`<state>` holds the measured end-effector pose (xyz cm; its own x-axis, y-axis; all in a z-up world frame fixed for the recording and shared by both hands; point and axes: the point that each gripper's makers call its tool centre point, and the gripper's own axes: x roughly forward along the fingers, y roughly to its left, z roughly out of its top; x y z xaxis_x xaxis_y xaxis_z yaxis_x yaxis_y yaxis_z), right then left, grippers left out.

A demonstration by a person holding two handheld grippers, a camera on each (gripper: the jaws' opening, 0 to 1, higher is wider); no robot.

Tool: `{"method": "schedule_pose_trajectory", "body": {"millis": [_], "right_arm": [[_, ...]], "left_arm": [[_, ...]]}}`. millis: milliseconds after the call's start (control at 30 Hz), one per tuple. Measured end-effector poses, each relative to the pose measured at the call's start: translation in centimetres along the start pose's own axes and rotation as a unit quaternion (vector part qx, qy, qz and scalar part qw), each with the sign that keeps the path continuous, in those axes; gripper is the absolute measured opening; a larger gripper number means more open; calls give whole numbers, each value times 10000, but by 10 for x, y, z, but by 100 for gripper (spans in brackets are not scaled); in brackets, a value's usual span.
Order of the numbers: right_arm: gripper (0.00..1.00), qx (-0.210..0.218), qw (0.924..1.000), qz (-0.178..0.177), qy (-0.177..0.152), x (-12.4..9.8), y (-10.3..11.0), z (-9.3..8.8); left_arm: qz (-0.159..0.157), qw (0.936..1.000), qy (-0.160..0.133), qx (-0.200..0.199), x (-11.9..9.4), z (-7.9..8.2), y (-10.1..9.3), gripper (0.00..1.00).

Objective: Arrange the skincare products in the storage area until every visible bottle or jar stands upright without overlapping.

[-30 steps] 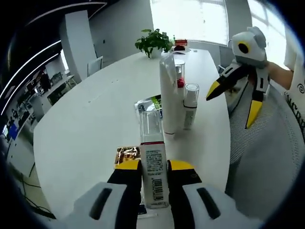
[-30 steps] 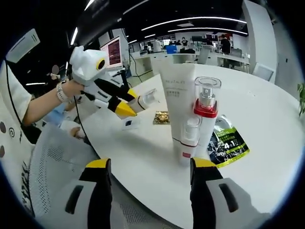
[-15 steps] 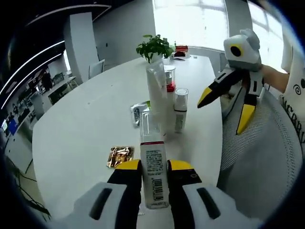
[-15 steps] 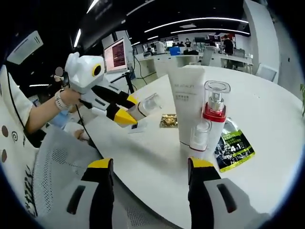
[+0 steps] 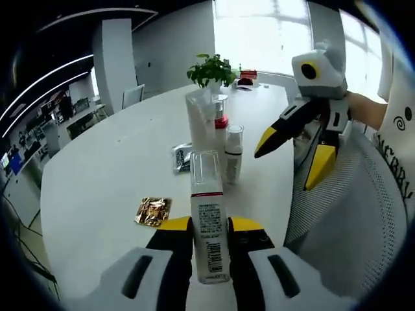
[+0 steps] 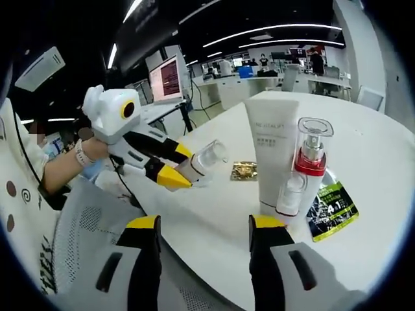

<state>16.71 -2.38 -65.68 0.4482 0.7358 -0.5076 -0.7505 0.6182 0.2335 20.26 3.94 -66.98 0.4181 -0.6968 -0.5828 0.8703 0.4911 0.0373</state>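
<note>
A slim white bottle with a clear cap is held by the left gripper, whose jaws are closed on the labelled body, cap pointing away from the hand. In the right gripper view the same bottle is seen lifted above the near edge of the white desk. The right gripper is carried empty, its jaws spread wide, well apart from the products.

On the desk 3 products stand upright in a tight cluster: a tall white tube, a red-collared pump bottle and a small clear-capped bottle in front of them. Whether they touch cannot be told. A green-and-black sachet lies flat beside them and a gold sachet lies apart.

The held bottle is judged light and rigid, with a smooth plastic surface — likely slippery. The body is the better place to be gripped, as the clear cap may pull off. Being narrow-based, it is likely to tip easily when set down.
</note>
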Motion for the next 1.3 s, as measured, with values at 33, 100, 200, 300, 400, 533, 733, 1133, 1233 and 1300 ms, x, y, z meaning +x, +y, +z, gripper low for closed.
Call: {"method": "schedule_pose_trajectory", "body": {"millis": [33,100,200,300,400,533,733,1133,1233,1300], "right_arm": [[53,17,10000,13,-54,1,1,3],[52,57,9998,19,-181,1,1,8],[51,174,9994,79,-304,2,2,14],[48,342,9981,121,-490,2,2,20],[46,336,9977,57,-579,2,0,23],[44,580,9951,101,-792,3,-2,28],[43,1118,9869,226,-1140,6,-7,36],[35,2159,9579,821,-1705,8,-7,47],[32,2223,9546,885,-1772,8,-5,49],[32,2231,9540,949,-1765,8,-3,50]], "left_arm": [[-14,10000,-14,-23,0,0,-1,14],[-22,10000,-33,-48,0,0,-2,14],[-50,9998,-131,-128,-1,2,-5,14],[-143,9994,-242,-199,-2,6,-9,14],[-166,9993,-245,-232,-2,6,-14,14],[-231,9988,-269,-336,0,6,-19,14],[-355,9976,-430,-401,0,14,-28,14],[-513,9954,-648,-490,-2,25,-38,14],[-642,9927,-781,-651,-3,29,-44,14],[-707,9918,-801,-702,-2,30,-46,14]]}}
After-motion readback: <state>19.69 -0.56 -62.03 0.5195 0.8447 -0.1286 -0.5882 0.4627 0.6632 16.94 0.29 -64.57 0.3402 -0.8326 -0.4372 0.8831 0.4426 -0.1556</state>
